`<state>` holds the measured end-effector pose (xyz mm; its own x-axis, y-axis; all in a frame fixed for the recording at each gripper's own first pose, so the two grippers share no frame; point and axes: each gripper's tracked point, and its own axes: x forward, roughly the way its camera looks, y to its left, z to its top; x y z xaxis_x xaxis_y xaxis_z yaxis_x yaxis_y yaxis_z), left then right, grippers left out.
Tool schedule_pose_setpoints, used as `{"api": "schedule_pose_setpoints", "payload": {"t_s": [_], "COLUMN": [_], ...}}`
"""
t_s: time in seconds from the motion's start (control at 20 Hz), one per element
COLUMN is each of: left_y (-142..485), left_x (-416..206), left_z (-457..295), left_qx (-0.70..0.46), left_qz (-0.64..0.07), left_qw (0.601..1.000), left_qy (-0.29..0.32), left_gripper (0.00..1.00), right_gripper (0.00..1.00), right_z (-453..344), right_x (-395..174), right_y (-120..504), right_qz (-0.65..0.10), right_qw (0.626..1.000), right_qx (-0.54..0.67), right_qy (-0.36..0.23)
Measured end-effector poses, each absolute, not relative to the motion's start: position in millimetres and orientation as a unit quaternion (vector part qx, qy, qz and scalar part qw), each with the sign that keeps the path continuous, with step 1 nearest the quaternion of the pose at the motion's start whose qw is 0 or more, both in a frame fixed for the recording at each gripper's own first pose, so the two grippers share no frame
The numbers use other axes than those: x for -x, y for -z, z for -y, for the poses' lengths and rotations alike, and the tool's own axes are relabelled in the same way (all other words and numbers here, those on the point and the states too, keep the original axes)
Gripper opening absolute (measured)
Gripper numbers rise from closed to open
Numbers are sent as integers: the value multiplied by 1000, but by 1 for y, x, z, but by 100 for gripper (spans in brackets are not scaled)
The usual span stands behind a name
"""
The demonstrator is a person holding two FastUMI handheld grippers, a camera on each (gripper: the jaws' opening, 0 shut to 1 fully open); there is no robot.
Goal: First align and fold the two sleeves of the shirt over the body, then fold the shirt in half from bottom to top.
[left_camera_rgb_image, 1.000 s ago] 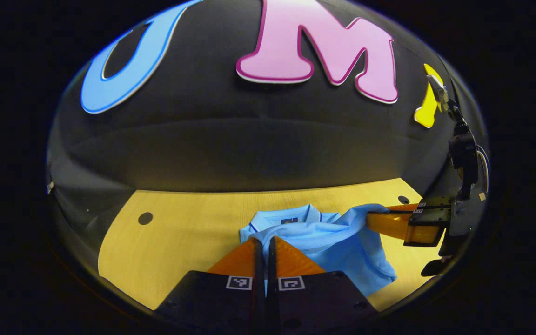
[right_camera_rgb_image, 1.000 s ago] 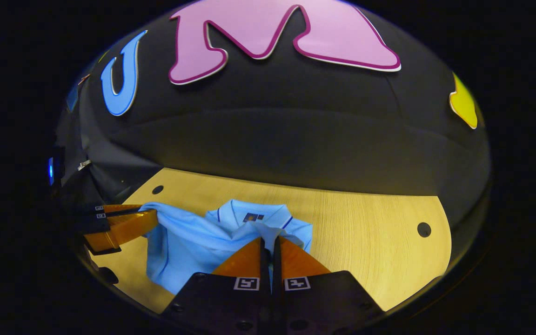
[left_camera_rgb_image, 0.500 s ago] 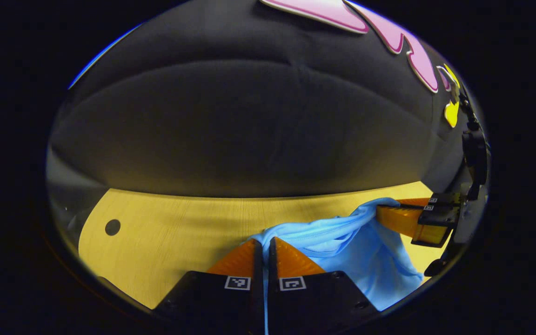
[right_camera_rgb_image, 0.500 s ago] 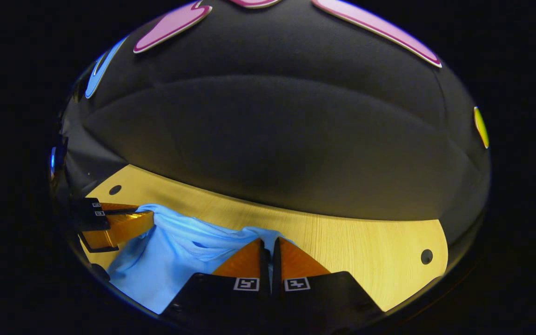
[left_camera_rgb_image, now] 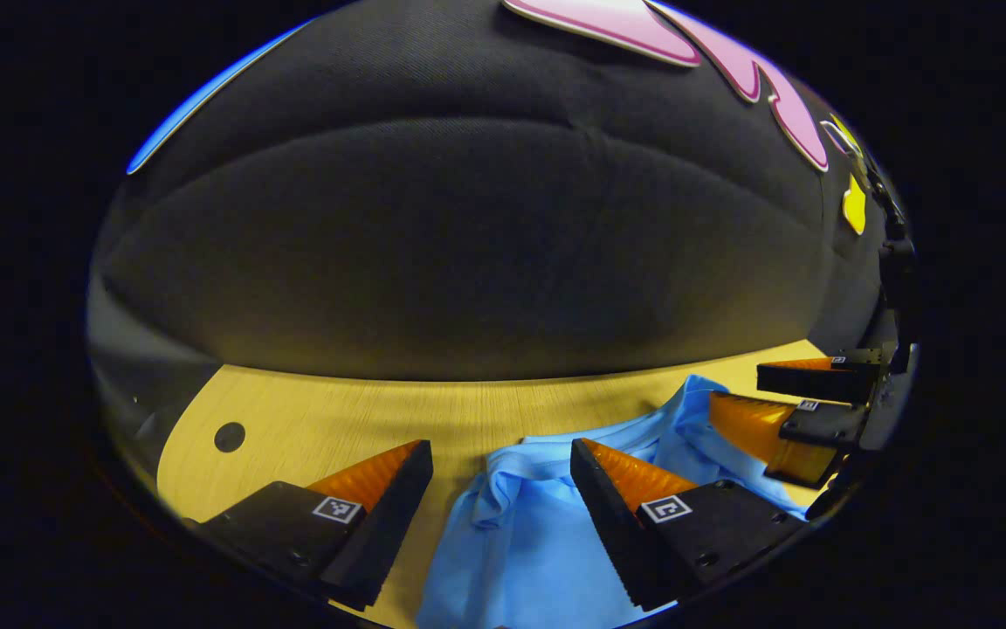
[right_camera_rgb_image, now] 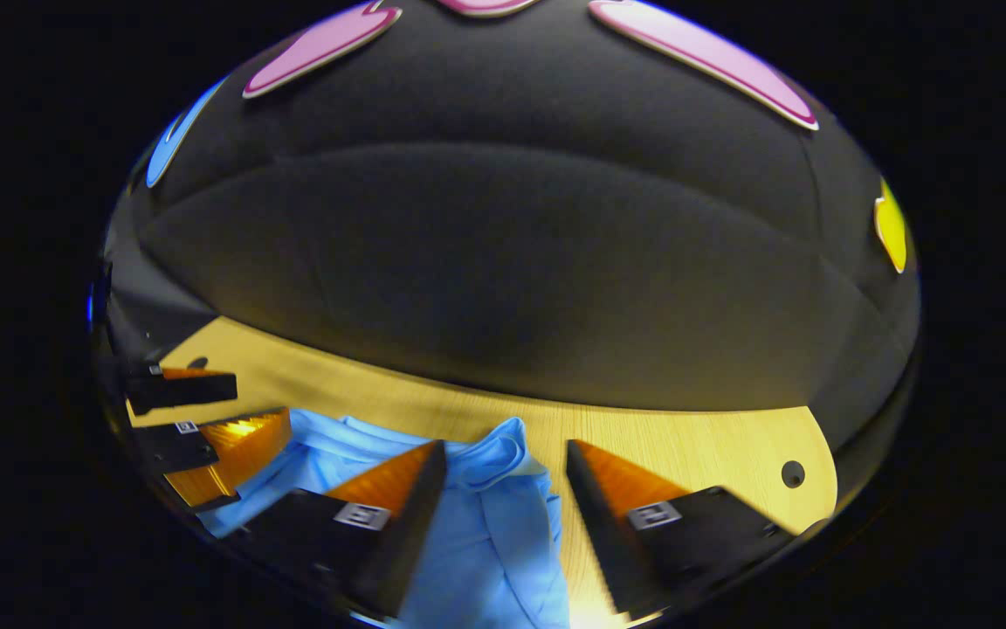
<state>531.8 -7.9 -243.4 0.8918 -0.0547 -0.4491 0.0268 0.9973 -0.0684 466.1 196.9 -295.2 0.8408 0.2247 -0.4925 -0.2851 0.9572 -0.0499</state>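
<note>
Shirt (left_camera_rgb_image: 538, 524) lies on table (left_camera_rgb_image: 337, 419), apparently bunched.

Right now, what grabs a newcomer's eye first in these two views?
The light blue shirt bunched on the yellow wooden table, lying between the spread fingers of the left gripper. In the right gripper view, the right gripper stands open over the same cloth, with the other gripper at the left edge.
</note>
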Motion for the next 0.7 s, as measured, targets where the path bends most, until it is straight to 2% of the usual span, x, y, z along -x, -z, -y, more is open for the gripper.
{"api": "schedule_pose_setpoints", "payload": {"t_s": [0.05,0.3,0.7], "left_y": [233,171,25], "left_x": [-523,-468,-329], "left_z": [9,-5,-28], "left_qx": [46,40,29], "left_qz": [-225,-168,-65], "left_qw": [973,985,997], "left_qy": [22,15,14], "left_gripper": [99,99,99], "right_gripper": [99,98,97], "right_z": [-196,-183,-165], "right_x": [-463,-415,-274], "right_y": [289,226,95], "right_qz": [-242,-205,-148], "right_qw": [960,968,980], "right_qx": [61,80,56], "right_qy": [-131,-121,-116]}}
